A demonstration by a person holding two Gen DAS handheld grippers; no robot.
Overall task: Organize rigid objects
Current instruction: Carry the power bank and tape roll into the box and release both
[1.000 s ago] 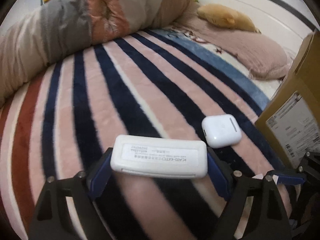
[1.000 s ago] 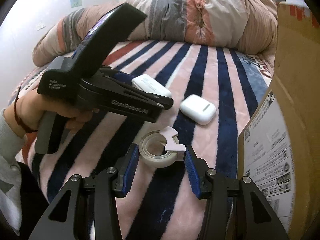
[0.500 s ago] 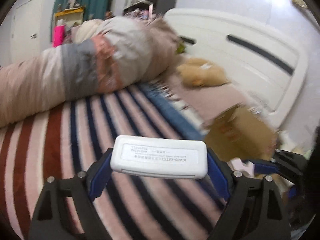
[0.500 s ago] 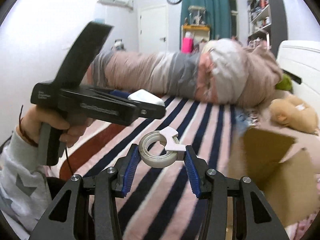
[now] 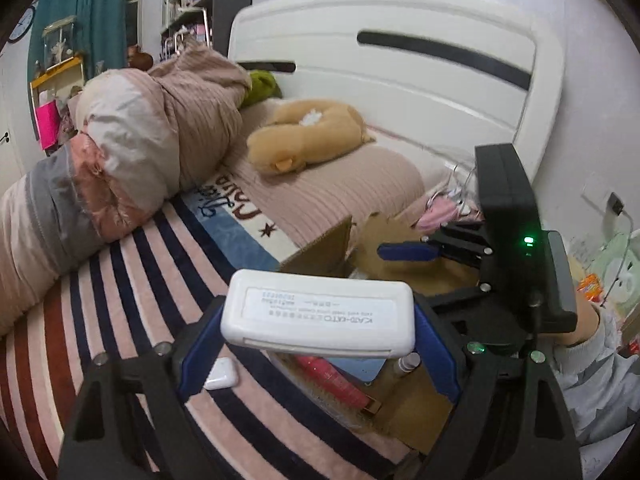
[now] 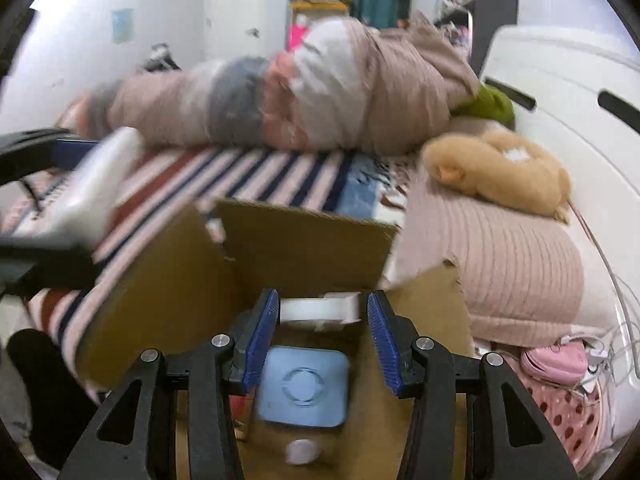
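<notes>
My left gripper [image 5: 318, 350] is shut on a white rectangular case [image 5: 318, 314] and holds it in the air at the near edge of an open cardboard box [image 5: 404, 408]. My right gripper [image 6: 320, 320] is shut on a white tape roll [image 6: 318, 312] and holds it over the inside of the same box [image 6: 288, 252]. Inside the box lie a light blue square item [image 6: 302, 388], a red item [image 5: 340, 380] and a small white round thing [image 6: 300, 452]. A white earbud case [image 5: 221, 374] lies on the striped blanket [image 5: 132, 292] below my left gripper. The right gripper also shows in the left wrist view [image 5: 404, 252].
A rolled quilt [image 5: 120, 152] lies along the far side of the bed. A tan plush toy [image 5: 308, 136] rests on a pink pillow [image 6: 504, 264] by the white headboard [image 5: 400, 64]. Pink items and cables [image 6: 560, 360] lie to the right of the box.
Both grippers have lifted off the blanket and swung right to the cardboard box, each still holding its object. The right gripper is now over the box opening.
</notes>
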